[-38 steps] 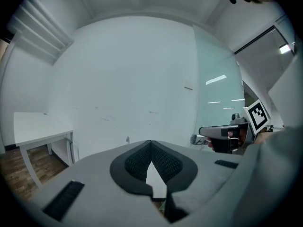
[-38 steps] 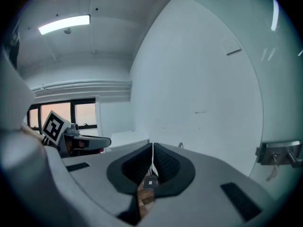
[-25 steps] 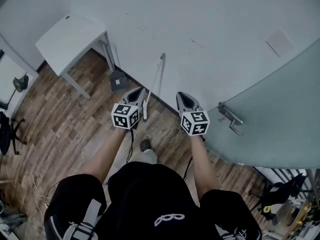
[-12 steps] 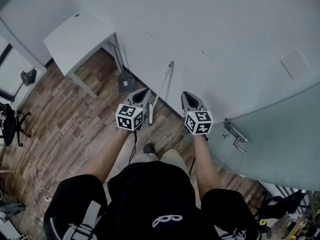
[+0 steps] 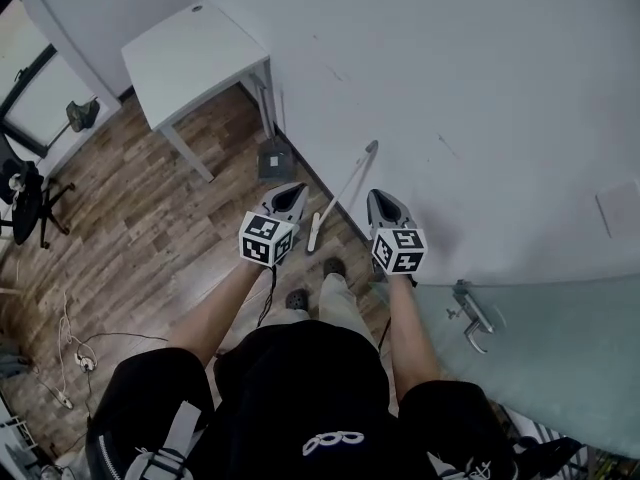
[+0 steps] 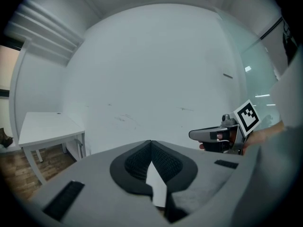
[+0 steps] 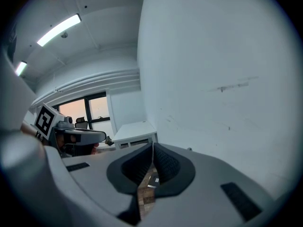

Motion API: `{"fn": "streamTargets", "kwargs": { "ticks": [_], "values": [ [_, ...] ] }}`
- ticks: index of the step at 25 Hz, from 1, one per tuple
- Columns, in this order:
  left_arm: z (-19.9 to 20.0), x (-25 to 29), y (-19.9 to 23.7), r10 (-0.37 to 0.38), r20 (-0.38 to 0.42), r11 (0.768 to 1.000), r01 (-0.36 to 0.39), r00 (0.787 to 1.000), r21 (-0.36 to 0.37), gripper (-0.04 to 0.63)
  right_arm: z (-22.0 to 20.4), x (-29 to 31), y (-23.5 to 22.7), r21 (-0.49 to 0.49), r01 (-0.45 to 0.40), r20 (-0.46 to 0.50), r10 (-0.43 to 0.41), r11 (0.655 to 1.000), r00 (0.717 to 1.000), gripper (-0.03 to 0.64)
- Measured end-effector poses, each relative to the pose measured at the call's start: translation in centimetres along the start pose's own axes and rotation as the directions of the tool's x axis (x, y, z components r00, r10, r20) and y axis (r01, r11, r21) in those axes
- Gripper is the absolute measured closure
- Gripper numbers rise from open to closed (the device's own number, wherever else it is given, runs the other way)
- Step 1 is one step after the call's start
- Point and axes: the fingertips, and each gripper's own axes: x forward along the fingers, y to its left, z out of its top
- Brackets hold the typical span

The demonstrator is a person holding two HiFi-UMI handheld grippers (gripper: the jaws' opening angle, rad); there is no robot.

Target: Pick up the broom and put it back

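The broom [image 5: 345,190] leans on the white wall [image 5: 480,88] just above the frame's middle. Its foot is on the wood floor [image 5: 150,238] and its top sits further up the wall, to the right. It stands between the 2 tools, and neither touches it. The left tool [image 5: 291,190] is just left of the broom's foot, its jaws pressed together with nothing in them. The right tool [image 5: 379,196], right of the broom, is also pressed together and empty; floor shows through the slit below its tips. Both point toward the wall. A white worktop [image 5: 195,58] stands in the upper left. A dark flat thing [image 5: 277,160] sits by its leg against the wall. A glass door [image 5: 540,358] fills the lower right.
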Motion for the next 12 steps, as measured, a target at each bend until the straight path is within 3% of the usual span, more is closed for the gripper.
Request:
{"fn": "streamTargets", "kwargs": {
  "ticks": [7, 12],
  "values": [
    [-0.4, 2.8, 0.7, -0.029, 0.005, 0.999, 0.029, 1.000, -0.044, 0.578, -1.3, 4.0, -2.0, -0.016, -0.045, -0.056, 0.044, 0.999, 0.997, 0.591],
    [-1.6, 4.9, 1.5, -0.024, -0.033, 0.997, 0.022, 0.999, -0.079, 0.577, -3.6, 6.6, -4.0, -0.001, -0.057, -0.113, 0.056, 0.998, 0.992, 0.572]
  ]
}}
